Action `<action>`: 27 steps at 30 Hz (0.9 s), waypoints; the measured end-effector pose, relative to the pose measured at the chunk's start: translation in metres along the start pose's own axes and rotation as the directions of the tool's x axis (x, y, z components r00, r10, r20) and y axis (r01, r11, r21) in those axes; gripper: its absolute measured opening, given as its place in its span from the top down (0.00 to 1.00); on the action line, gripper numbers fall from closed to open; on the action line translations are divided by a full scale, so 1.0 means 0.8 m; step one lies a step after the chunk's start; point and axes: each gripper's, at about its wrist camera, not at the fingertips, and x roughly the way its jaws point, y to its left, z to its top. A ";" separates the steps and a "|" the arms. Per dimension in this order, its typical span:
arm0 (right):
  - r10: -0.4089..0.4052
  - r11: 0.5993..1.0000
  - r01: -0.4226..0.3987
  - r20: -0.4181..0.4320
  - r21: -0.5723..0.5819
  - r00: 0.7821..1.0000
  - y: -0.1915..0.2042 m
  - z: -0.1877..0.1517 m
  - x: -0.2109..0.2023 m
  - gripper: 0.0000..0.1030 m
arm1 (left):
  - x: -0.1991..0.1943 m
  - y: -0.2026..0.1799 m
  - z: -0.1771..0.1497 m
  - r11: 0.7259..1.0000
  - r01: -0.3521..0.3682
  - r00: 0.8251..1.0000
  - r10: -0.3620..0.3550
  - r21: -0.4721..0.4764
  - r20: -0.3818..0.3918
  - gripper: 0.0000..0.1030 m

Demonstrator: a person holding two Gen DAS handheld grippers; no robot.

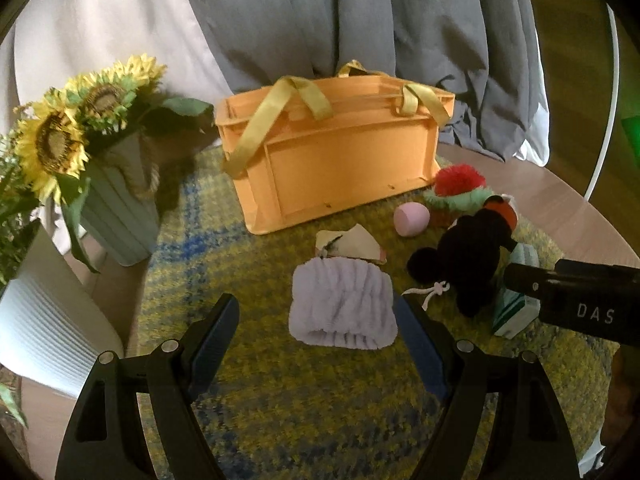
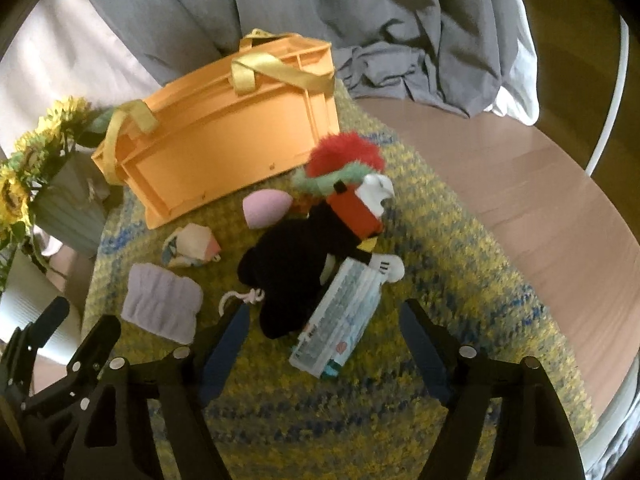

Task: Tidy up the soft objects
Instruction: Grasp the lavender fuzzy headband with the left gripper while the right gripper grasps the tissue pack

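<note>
An orange crate (image 1: 340,160) (image 2: 224,140) with yellow straps stands on a yellow-blue rug. In front lie a lilac fleecy band (image 1: 344,308) (image 2: 162,306), a folded patterned cloth (image 1: 352,246) (image 2: 190,246), a pink sponge (image 1: 411,219) (image 2: 266,208), a red-green fluffy toy (image 1: 458,190) (image 2: 344,164), a black plush mouse (image 1: 472,256) (image 2: 296,264) and a tissue pack (image 1: 514,312) (image 2: 340,320). My left gripper (image 1: 320,328) is open, its jaws either side of the band. My right gripper (image 2: 324,340) is open, its jaws either side of the tissue pack and the mouse.
A green vase of sunflowers (image 1: 116,200) (image 2: 60,200) stands left of the crate. A white ribbed object (image 1: 48,320) is at the near left. Grey fabric (image 1: 360,20) hangs behind. The round wooden table (image 2: 540,220) shows to the right.
</note>
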 end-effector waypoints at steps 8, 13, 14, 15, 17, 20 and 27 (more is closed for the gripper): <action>0.006 1.000 -0.005 -0.066 0.010 0.998 0.001 -0.007 0.023 0.34 | 0.031 0.003 -0.005 0.999 0.037 0.998 -0.038 -0.011 -0.048 0.23; 0.006 1.000 -0.006 -0.095 0.003 0.995 0.001 -0.010 0.035 0.41 | 0.048 0.001 -0.010 0.999 0.053 0.995 -0.054 -0.011 -0.080 0.28; 0.007 1.000 -0.006 -0.101 0.004 0.995 0.001 -0.011 0.036 0.43 | 0.050 0.001 -0.010 0.998 0.054 0.995 -0.055 -0.013 -0.084 0.31; 0.009 1.000 -0.008 -0.106 0.006 0.994 0.000 -0.011 0.038 0.43 | 0.052 0.001 -0.011 0.998 0.057 0.995 -0.059 -0.016 -0.086 0.33; 0.007 1.000 -0.007 -0.112 0.002 0.994 0.001 -0.013 0.040 0.47 | 0.056 0.000 -0.011 0.997 0.070 0.993 -0.072 -0.023 -0.093 0.40; 0.007 1.000 -0.007 -0.117 0.001 0.993 -0.001 -0.014 0.041 0.52 | 0.059 -0.003 -0.012 0.997 0.078 0.992 -0.080 -0.021 -0.102 0.58; 0.014 1.000 -0.015 -0.116 -0.007 0.993 -0.004 -0.015 0.038 0.59 | 0.051 -0.008 -0.009 0.997 0.075 0.993 -0.076 -0.013 -0.090 0.79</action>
